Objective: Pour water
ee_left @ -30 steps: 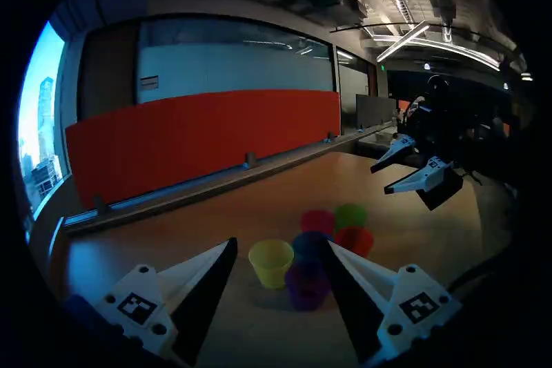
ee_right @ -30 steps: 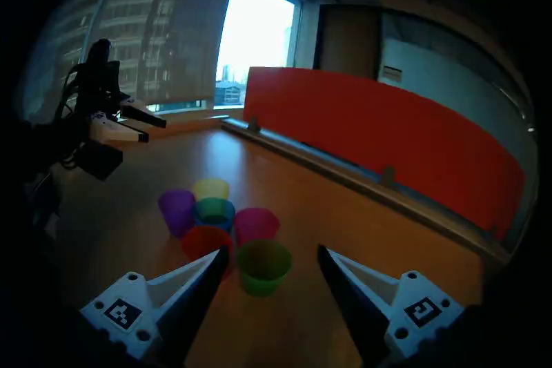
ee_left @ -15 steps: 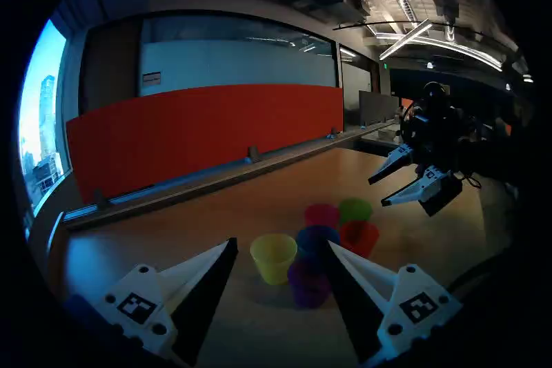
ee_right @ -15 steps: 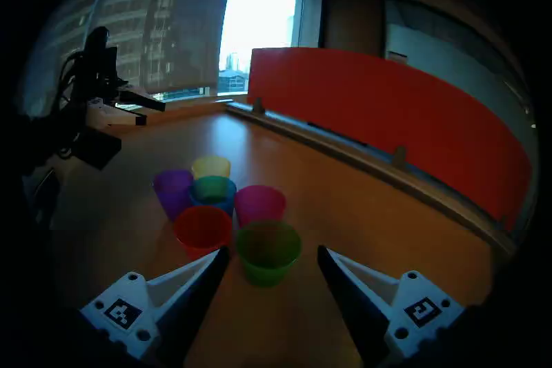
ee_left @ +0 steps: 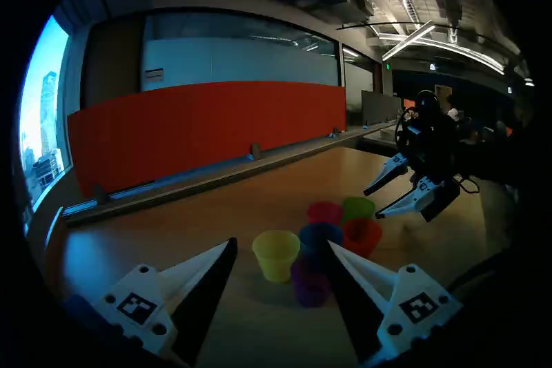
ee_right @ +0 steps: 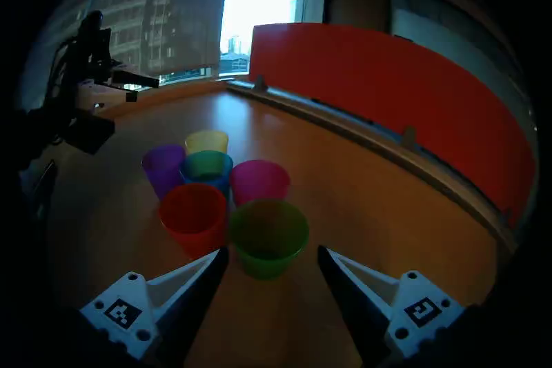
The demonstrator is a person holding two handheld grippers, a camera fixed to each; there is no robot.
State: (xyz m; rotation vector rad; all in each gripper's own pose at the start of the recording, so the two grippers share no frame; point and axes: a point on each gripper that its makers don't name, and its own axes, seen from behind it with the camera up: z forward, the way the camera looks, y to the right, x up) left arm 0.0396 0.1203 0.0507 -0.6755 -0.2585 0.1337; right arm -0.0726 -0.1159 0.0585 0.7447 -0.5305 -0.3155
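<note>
Six plastic cups stand bunched together on the wooden table [ee_right: 393, 223], rims touching or nearly so.

In the right gripper view, the right hand-held gripper [ee_right: 272, 250] is spread wide with nothing between its fingers. The green cup [ee_right: 269, 237] sits just ahead of its fingertips, facing the gap, and is not touched by either finger. The red cup [ee_right: 193, 219] is just ahead of the left-hand fingertip. Behind these two come the pink cup [ee_right: 259, 181] and the blue cup [ee_right: 207, 168], then the purple cup [ee_right: 163, 168] and the yellow cup [ee_right: 206, 141] farthest from this gripper. Whether any cup has water in it I cannot tell.

Beyond the cluster, up and to the left in this view, the left hand-held gripper [ee_right: 146, 90] hangs above the table, well apart from the cups.

In the left gripper view, that left hand-held gripper [ee_left: 280, 244] is likewise wide open and empty. The yellow cup [ee_left: 276, 254] and purple cup [ee_left: 308, 282] are nearest its fingertips, just ahead of the gap. The blue cup [ee_left: 319, 237], pink cup [ee_left: 324, 212], red cup [ee_left: 362, 235] and green cup [ee_left: 359, 208] lie farther out. The right hand-held gripper [ee_left: 372, 205] is on the far side, its fingers parted and slanting down close to the green and red cups.

A long red partition [ee_left: 200, 126] runs along the table's far edge, and a bright window [ee_right: 259, 16] lies past its end.
</note>
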